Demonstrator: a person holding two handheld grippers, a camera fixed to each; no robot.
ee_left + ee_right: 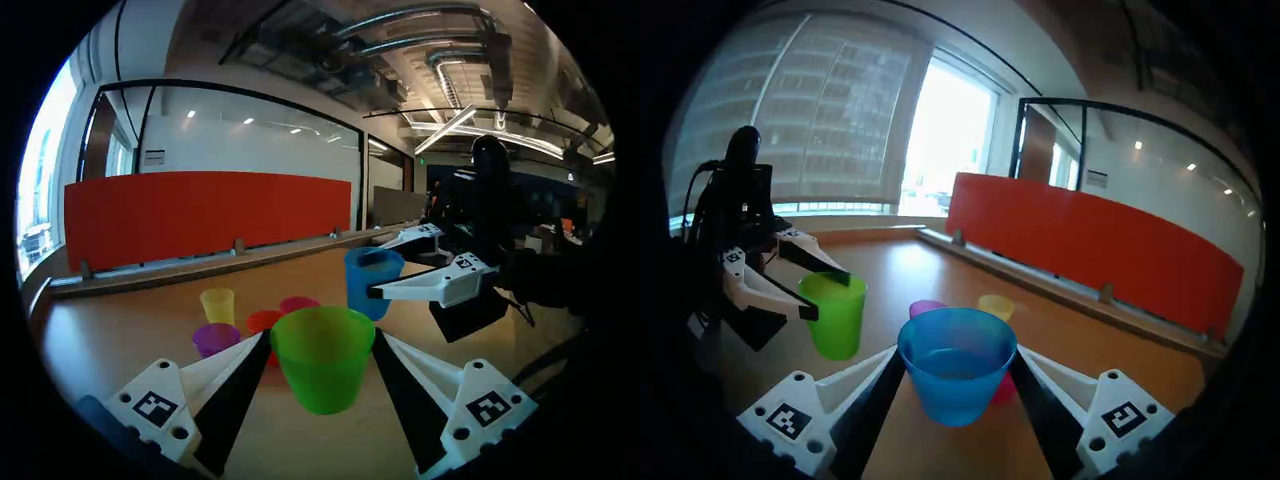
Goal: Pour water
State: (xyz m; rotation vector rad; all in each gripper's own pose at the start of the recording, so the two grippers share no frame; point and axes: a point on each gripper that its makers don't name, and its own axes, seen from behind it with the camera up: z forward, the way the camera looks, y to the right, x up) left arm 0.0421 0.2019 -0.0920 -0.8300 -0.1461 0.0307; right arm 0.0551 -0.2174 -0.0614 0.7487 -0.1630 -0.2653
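Listing what you hold: your right gripper [958, 352], jaws clenched on the blue cup [956, 388], one finger on each side of its wall; cup upright, with what looks like a water line inside. Your left gripper [322, 336], jaws clenched the same way on the green cup [324, 376]; cup upright, mouth open upward, contents not discernible. Relation that governs the pour: in the right gripper view the green cup stands to the left of the blue one and a little farther off; in the left gripper view the blue cup stands to the right and beyond. The two cups are near but apart, rims not touching. Judgement: the blue cup is the source and the green the receiver, so you would need to carry the blue rim leftward over the green mouth, then tip it toward your left hand. Whether either cup rests on the desk [120, 336] or is lifted cannot be told. Also on the desk, beyond the green cup: yellow cup [218, 304], purple cup [214, 338], red cup [262, 322], pink cup [298, 303], all clear of both jaws.
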